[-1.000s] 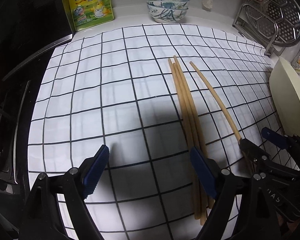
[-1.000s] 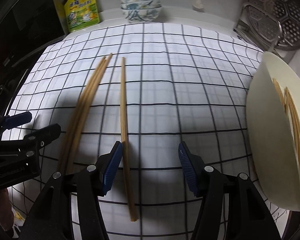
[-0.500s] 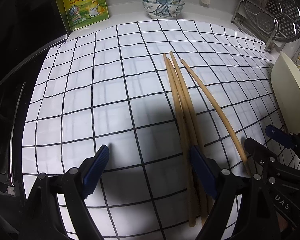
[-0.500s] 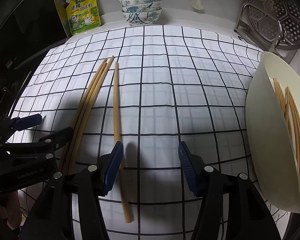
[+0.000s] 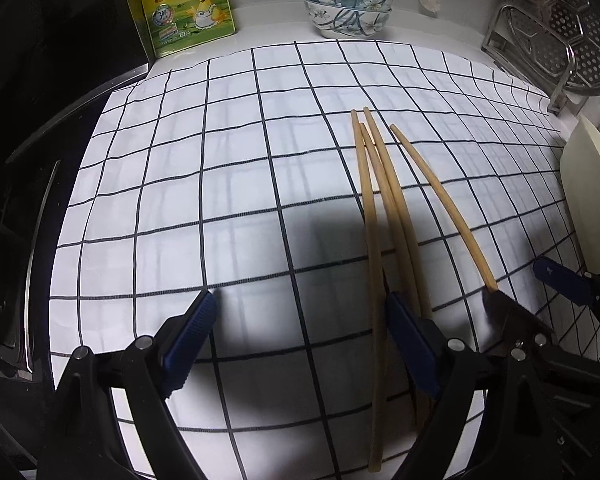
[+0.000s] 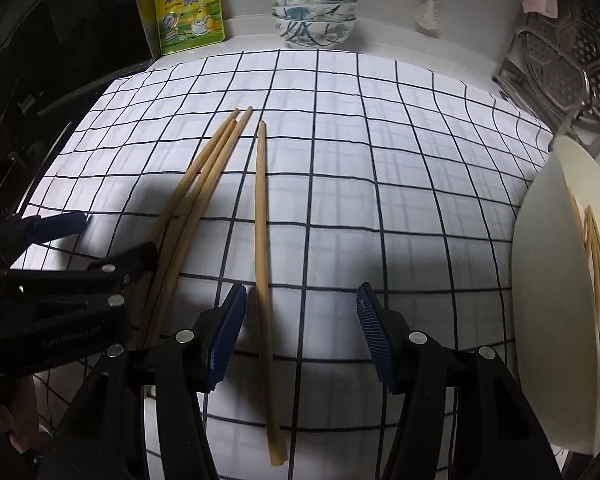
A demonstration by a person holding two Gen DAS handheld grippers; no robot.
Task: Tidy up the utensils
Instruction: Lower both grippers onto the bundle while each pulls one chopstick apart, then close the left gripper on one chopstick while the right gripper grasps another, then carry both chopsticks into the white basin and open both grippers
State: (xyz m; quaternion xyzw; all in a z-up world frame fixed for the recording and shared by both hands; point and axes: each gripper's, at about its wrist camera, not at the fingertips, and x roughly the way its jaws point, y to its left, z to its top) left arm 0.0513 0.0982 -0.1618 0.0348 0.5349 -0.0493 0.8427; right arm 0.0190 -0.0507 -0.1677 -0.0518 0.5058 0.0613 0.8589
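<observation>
Three wooden chopsticks (image 5: 384,200) lie bunched on the checked cloth (image 5: 220,200), and a single chopstick (image 5: 440,196) lies apart to their right. My left gripper (image 5: 300,332) is open and empty; its right finger sits over the bunch. My right gripper (image 6: 300,320) is open and empty, with the single chopstick (image 6: 262,220) between its fingers, close to the left one. The bunch (image 6: 196,192) lies to its left. A cream holder (image 6: 556,280) at the right holds several chopsticks (image 6: 596,272).
A stack of patterned bowls (image 5: 346,4) and a yellow seasoning pouch (image 5: 184,8) stand at the back. A metal steamer rack (image 5: 560,36) stands at the back right. A dark stove (image 5: 20,160) borders the cloth on the left.
Both grippers have drawn back slightly toward the near ends of the chopsticks. The single chopstick now sits inside the right gripper's opening rather than against its left finger. Both stay open.
</observation>
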